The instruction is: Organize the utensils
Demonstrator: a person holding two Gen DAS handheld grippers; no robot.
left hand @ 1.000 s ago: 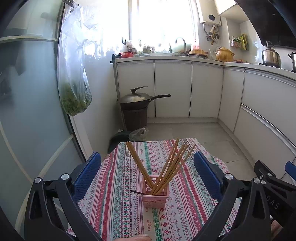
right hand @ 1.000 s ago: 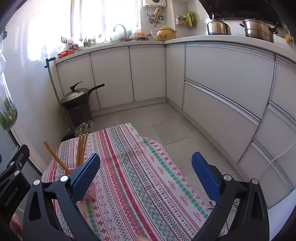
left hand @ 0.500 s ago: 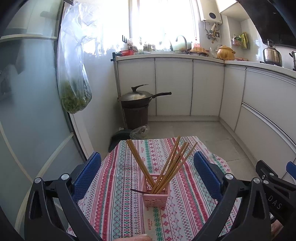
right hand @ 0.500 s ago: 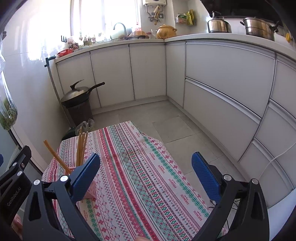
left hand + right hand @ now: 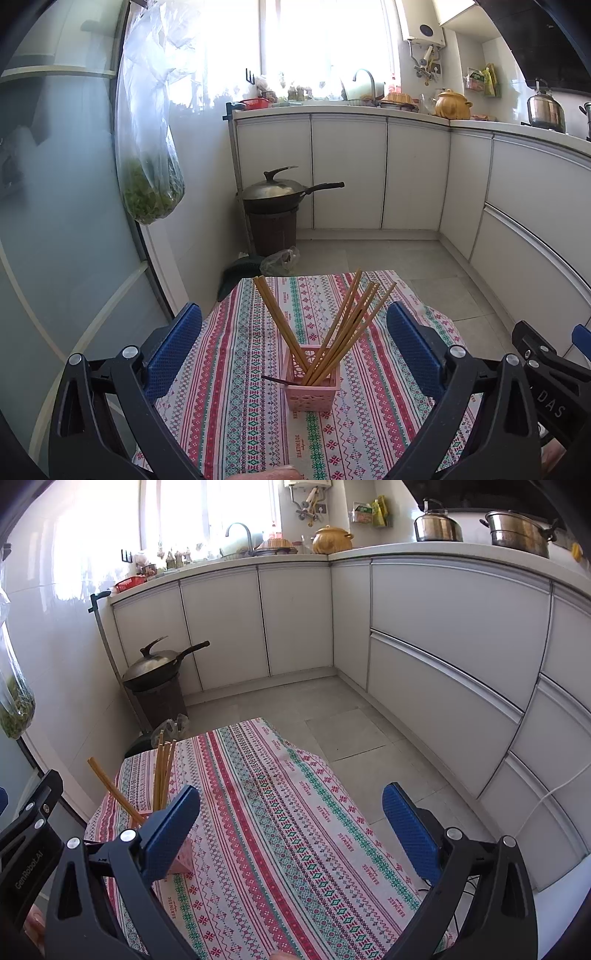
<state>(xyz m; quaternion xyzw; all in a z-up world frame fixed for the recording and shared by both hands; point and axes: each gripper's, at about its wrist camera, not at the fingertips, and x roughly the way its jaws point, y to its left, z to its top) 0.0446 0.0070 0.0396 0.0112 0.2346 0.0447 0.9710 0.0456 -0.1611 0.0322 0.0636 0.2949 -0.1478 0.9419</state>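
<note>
A pink slotted holder [image 5: 312, 378] stands on the patterned tablecloth [image 5: 240, 398] and holds several wooden chopsticks [image 5: 343, 332] that fan outward; a dark utensil tip pokes out of its left side. My left gripper [image 5: 294, 349] is open and empty, with the holder centred between its blue pads. My right gripper [image 5: 291, 829] is open and empty over the bare cloth [image 5: 280, 834]. In the right wrist view the holder [image 5: 181, 860] is mostly hidden behind the left pad; its chopsticks [image 5: 162, 775] rise above it.
A wok on a dark bin [image 5: 275, 206] stands on the floor beyond the table. White cabinets [image 5: 443, 635] run along the back and right. A bag of greens [image 5: 151, 155] hangs at the left by a glass door. The other gripper [image 5: 546, 373] shows at the right edge.
Both grippers have lifted and tilted slightly; the table and holder sit lower in each view. Both stay open. The holder and chopsticks have not moved.
</note>
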